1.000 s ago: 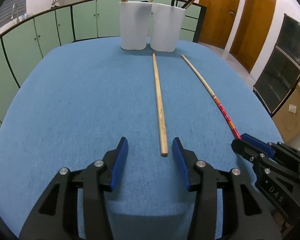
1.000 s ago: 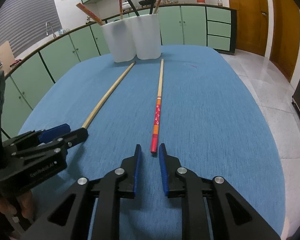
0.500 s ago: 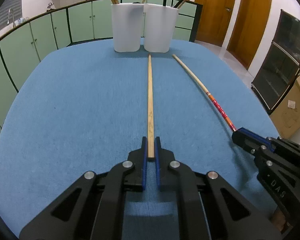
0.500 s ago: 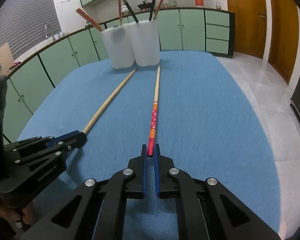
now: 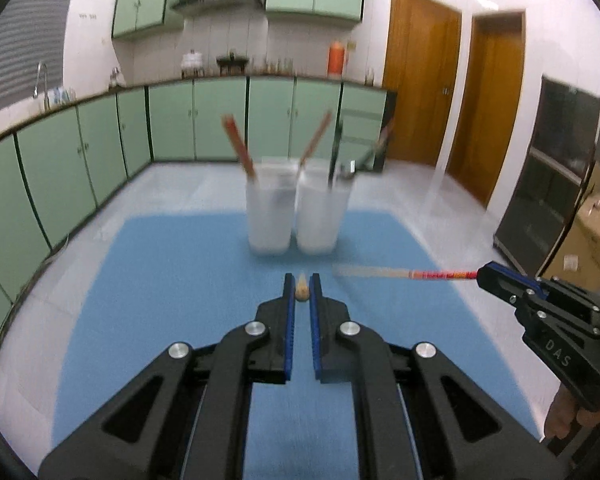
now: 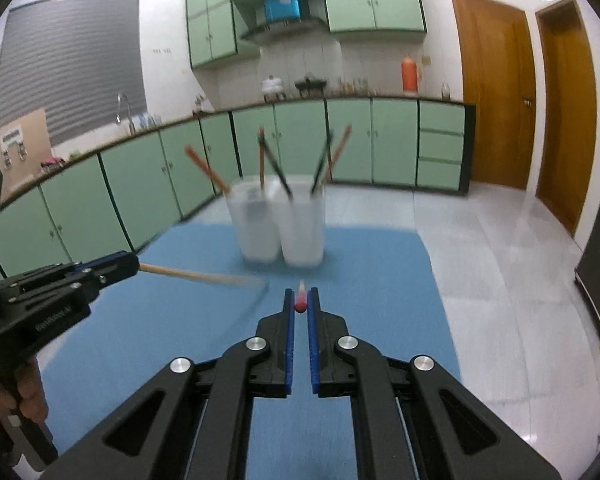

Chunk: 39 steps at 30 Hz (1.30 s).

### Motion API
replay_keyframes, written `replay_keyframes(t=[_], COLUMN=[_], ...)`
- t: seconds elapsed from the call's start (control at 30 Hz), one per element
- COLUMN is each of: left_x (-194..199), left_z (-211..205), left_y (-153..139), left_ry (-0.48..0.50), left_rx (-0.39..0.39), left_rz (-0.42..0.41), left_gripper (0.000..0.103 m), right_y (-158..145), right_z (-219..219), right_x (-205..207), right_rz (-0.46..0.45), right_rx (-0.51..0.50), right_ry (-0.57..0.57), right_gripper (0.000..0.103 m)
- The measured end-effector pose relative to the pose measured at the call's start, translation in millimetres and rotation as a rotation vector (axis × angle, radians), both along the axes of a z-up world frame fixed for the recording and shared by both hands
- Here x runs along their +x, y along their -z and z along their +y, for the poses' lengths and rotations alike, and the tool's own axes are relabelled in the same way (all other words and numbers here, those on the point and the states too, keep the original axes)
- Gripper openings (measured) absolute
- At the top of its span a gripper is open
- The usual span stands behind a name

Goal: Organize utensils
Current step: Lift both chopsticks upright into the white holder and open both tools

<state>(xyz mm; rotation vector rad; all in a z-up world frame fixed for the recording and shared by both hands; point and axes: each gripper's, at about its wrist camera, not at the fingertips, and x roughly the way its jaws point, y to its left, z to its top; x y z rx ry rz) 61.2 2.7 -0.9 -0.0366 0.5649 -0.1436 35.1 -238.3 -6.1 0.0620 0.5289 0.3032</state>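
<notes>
My left gripper (image 5: 301,286) is shut on the end of a plain wooden chopstick (image 5: 301,293), held off the blue table (image 5: 160,280) and pointing at two white cups (image 5: 269,212). It also shows in the right wrist view (image 6: 204,276). My right gripper (image 6: 301,300) is shut on the red end of a red-patterned chopstick (image 6: 300,304), also lifted. That chopstick shows in the left wrist view (image 5: 440,275). The left cup (image 6: 256,224) and right cup (image 6: 302,228) each hold several chopsticks.
Green cabinets (image 5: 100,152) run along the left and back walls. Wooden doors (image 5: 420,88) are at the right. A dark glass cabinet (image 5: 560,184) and a cardboard box (image 5: 592,240) stand right of the table.
Both grippers closed on their chopsticks and lifted them off the table. Both now point level toward the cups, and the view has tilted up.
</notes>
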Motion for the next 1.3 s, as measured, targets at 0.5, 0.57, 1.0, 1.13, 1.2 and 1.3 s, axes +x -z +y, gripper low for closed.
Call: replay_keyframes(t=[0.5, 0.57, 1.0, 1.13, 1.2, 1.3], left_x=[42.0, 44.4, 103.9, 142.7, 157.6, 179.5], left_z=[11.1, 14.6, -5.3, -20.7, -23.3, -27.2], left_y=[-79.9, -91.5, -183.0, -170.1, -159.6, -134.2], left_ry=[0.041, 0.046, -0.001, -0.001, -0.006, -0.008], left_rx=[-0.087, -0.089, -0.012, 0.023, 0.038, 0.069], left_rz=[-0.138, -0.169, -0.418, -0.396, -0.368, -0.308], left_gripper=[0.006, 0.006, 0.006, 0.006, 0.006, 0.006], right_y=[-91.3, -104.0, -195.4, -172.7, -154.6, -131.2], right_z=[-6.8, -6.6, 6.5, 18.2, 23.9, 30.9], right_x=[67.7, 73.5, 155.2, 191.7, 204.3, 216.5], right_rz=[-0.072, -0.091, -0.262, -0.203, -0.166, -0.115], right_rx=[0.082, 0.085, 0.047, 0.029, 0.015, 0.014], right_ry=[-0.141, -0.154, -0.103, -0.086, -0.083, -0.098], right_gripper=[0.005, 0.005, 0.005, 0.005, 0.005, 0.005])
